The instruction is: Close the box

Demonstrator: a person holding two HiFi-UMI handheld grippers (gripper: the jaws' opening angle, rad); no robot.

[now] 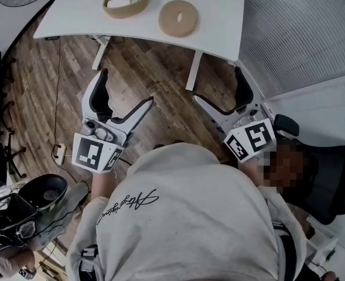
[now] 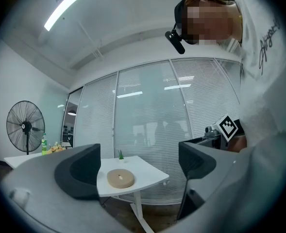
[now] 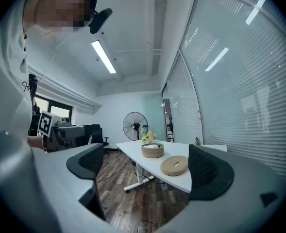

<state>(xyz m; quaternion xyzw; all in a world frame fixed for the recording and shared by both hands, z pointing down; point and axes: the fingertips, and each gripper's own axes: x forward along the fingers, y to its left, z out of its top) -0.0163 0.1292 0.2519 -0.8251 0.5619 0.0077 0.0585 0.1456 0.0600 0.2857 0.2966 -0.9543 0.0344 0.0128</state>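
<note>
A round tan box (image 1: pixel 125 2) stands open on the white table (image 1: pixel 216 22), with something pale inside it. Its flat round lid (image 1: pixel 178 17) lies on the table just to the right of it. The right gripper view shows the box (image 3: pixel 152 150) and the lid (image 3: pixel 175 165) side by side; the left gripper view shows only the lid (image 2: pixel 120 178). My left gripper (image 1: pixel 127 94) and right gripper (image 1: pixel 217 90) are both open and empty. They hang over the wooden floor, well short of the table.
A standing fan (image 3: pixel 135 125) is beyond the table's far end, with flowers (image 3: pixel 148 137) near it. A small green plant (image 2: pixel 121 155) sits on the table's corner. A black office chair (image 1: pixel 327 177) is at my right. A cable and power strip (image 1: pixel 59 152) lie on the floor.
</note>
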